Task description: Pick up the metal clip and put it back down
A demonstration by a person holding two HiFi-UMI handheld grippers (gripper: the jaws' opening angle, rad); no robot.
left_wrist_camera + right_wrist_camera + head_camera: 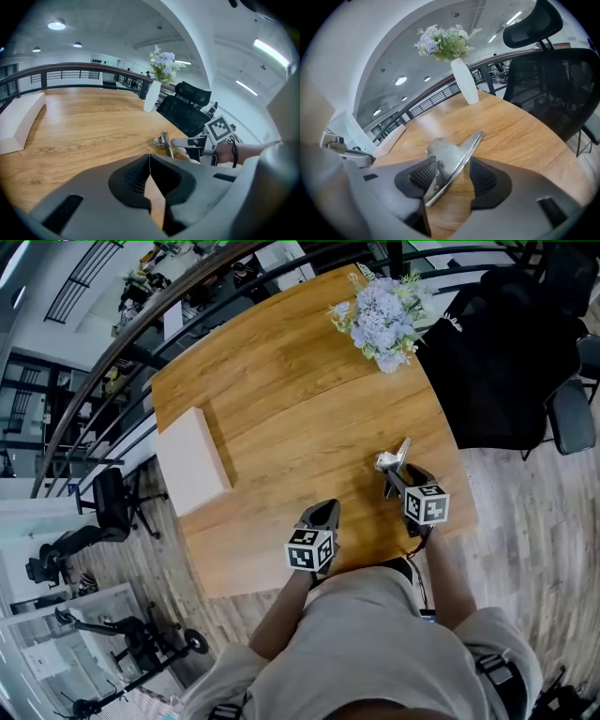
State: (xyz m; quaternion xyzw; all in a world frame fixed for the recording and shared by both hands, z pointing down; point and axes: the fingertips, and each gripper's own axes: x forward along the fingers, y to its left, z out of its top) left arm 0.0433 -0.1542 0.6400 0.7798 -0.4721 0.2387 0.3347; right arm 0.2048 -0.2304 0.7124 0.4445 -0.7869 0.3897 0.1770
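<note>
The metal clip (394,461) is a shiny steel spring clip at the right side of the wooden table (281,390). My right gripper (397,474) is around it. In the right gripper view the clip (454,161) stands tilted between the two jaws of the right gripper (452,176), leaning on the left pad (424,173). Bare wood shows between the clip and the right pad, so the jaws stand open. The left gripper view shows the clip (164,140) resting on the table at the right gripper's tips (187,142). My left gripper (328,512) hovers near the front edge, shut and empty (150,176).
A flat white box (192,460) lies at the table's left edge. A white vase of pale blue flowers (380,315) stands at the far right corner. A black office chair (506,352) is just beyond the right edge. A railing (141,324) runs behind the table.
</note>
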